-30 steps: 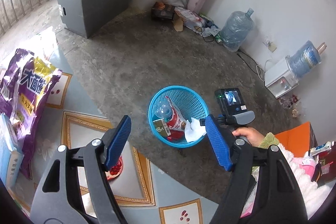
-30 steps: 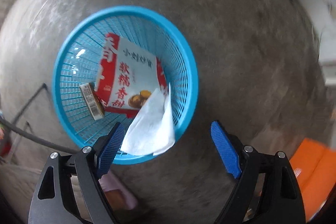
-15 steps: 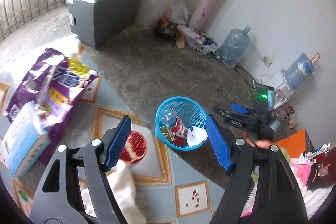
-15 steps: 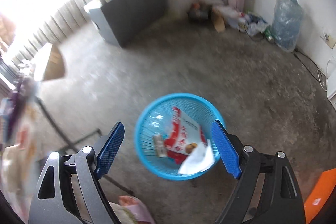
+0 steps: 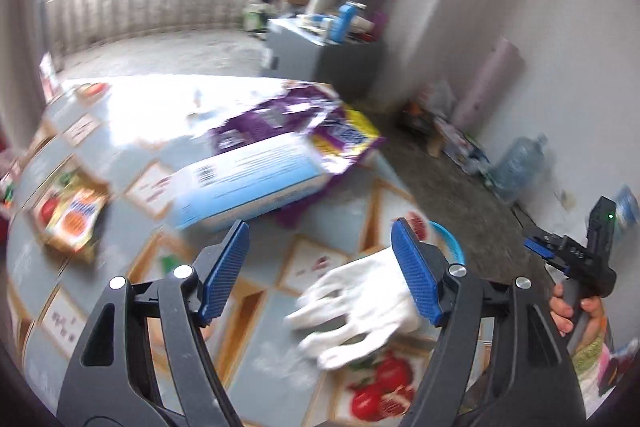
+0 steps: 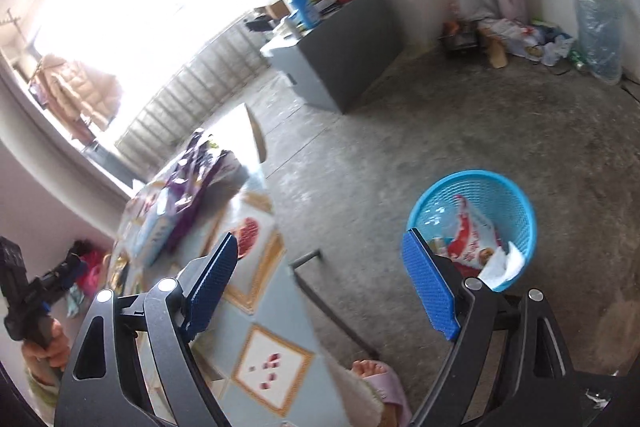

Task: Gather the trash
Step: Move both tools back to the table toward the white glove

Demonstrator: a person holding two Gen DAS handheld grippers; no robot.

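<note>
Both grippers—left [image 5: 320,267], right [image 6: 320,287]—gape wide, holding nothing.

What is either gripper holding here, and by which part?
Nothing. The left gripper is open above the table, the white glove lying loose below it. The right gripper is open and empty too.

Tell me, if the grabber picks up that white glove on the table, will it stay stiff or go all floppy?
Probably floppy: the white glove lies flat and limp on the table, fingers splayed, so it would likely droop from the left gripper. It looks like thin cloth, so probably light. It should not roll or tip, though blur hides its texture.
</note>
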